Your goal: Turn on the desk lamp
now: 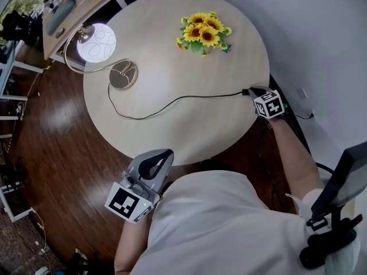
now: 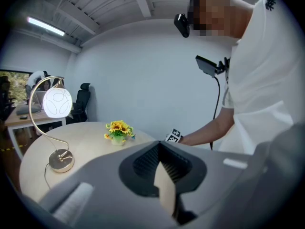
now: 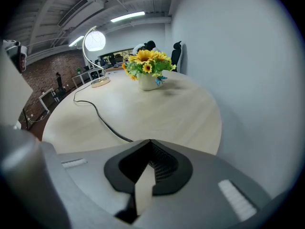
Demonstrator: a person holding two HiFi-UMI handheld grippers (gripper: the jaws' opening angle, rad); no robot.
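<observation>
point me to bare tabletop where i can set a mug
Widest bare patch: between the cord and the table's near rim. Also free between lamp base and sunflowers. Crowded at the right gripper.

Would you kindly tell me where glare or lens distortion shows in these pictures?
Head view: the lamp globe glows almost white, its pattern faint. Left gripper view: fisheye bending, dark corners. Right gripper view: the table rim bows strongly.

Office: swivel chair (image 2: 82, 104), desks (image 2: 21, 119), ceiling strip lights (image 2: 45, 26), brick wall (image 3: 45, 66).
</observation>
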